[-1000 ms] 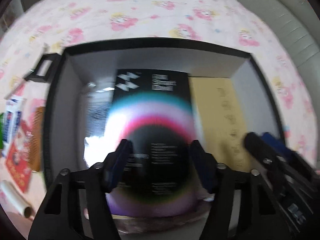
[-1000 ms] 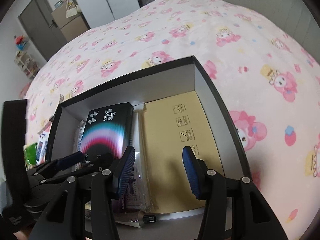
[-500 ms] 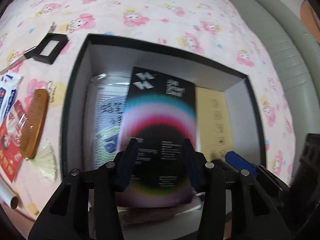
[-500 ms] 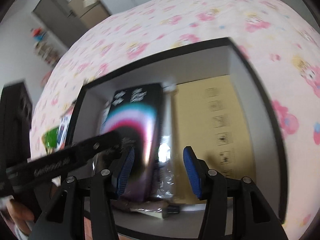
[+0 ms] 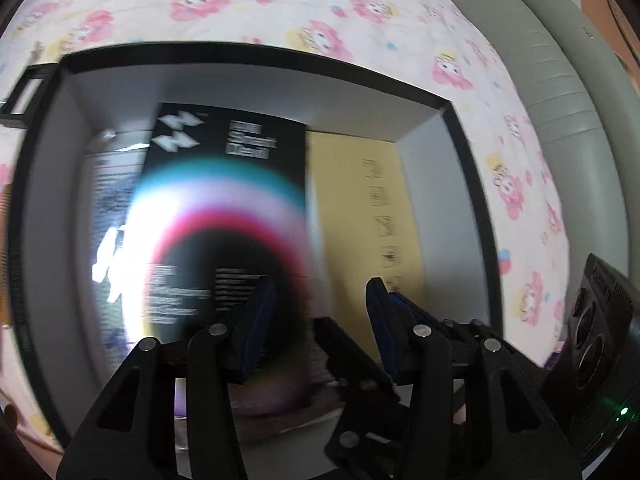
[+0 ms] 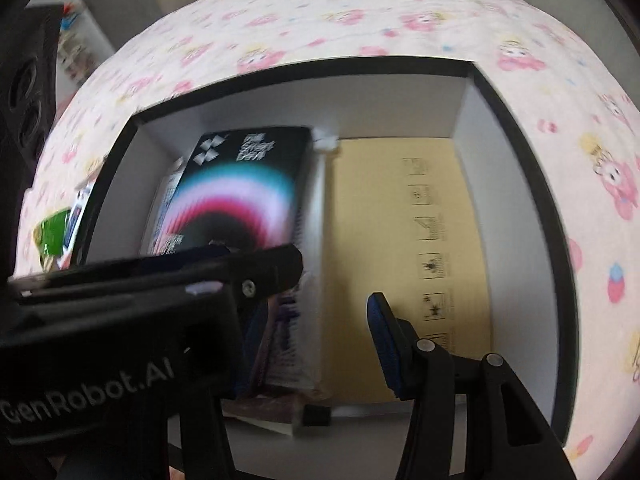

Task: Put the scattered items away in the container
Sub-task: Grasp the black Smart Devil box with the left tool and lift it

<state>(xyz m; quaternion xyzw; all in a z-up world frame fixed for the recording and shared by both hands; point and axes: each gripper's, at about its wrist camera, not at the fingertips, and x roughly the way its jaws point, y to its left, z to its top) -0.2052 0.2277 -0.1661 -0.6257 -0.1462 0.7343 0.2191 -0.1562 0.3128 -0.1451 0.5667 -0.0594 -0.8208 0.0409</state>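
the black box with the rainbow arc (image 5: 224, 216) lies flat inside the container (image 5: 256, 54), left of the middle, its printed face up and its logo end toward the far wall. in the left wrist view its near end sits under and just ahead of the left-hand blue pad of the left gripper (image 5: 320, 320), while the other pad hangs over the seam between the box and the yellow carton (image 5: 356, 200) beside it; the jaws stand well apart with nothing pinched between them, and whether the pad touches the box cannot be told through the blur. a plastic-wrapped pack with small print (image 5: 108, 216) lies along the box's left side, partly under it. in the right wrist view the black box (image 6: 244, 192) lies ahead and to the left of the right gripper (image 6: 320, 332), whose jaws are also spread and hold nothing; its right pad hovers over the yellow carton (image 6: 404, 240), and its left finger is mostly hidden behind the body of the left gripper, which crosses the lower left of that view. the container (image 6: 532, 200) is a black-rimmed box with white inner walls, resting on a pink cartoon-print bedspread (image 6: 360, 12). outside its left wall a green packet (image 6: 50, 236) lies on the bedspread.
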